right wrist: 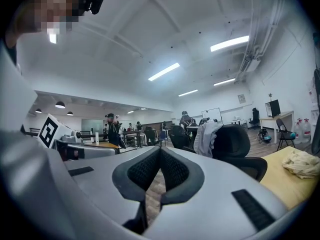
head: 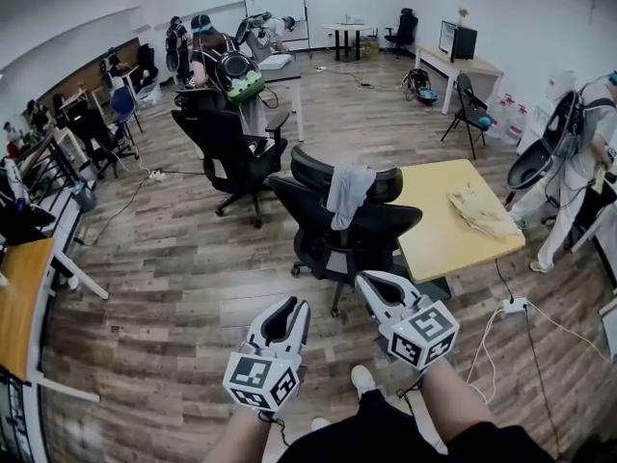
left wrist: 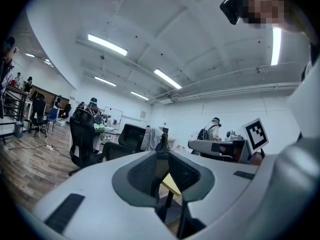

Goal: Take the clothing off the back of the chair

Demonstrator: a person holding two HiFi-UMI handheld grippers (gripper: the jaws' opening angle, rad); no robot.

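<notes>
Clothing (head: 349, 189) hangs on the chair (head: 333, 230) back, not yet reached.
It is draped grey over the top edge, so a pinch from above should lift it free. I hold both tools level and aimed at it, well short. The left gripper (head: 294, 306) looks a crack open, though the gap is slight. The right gripper (head: 366, 281) is closed. Both are empty.

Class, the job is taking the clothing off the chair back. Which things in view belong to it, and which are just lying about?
Belong: grey garment; black chair it hangs on; left hand-held gripper; right hand-held gripper.
Lying about: crumpled cloth on yellow table; farther black chair; whiteboard.
</notes>
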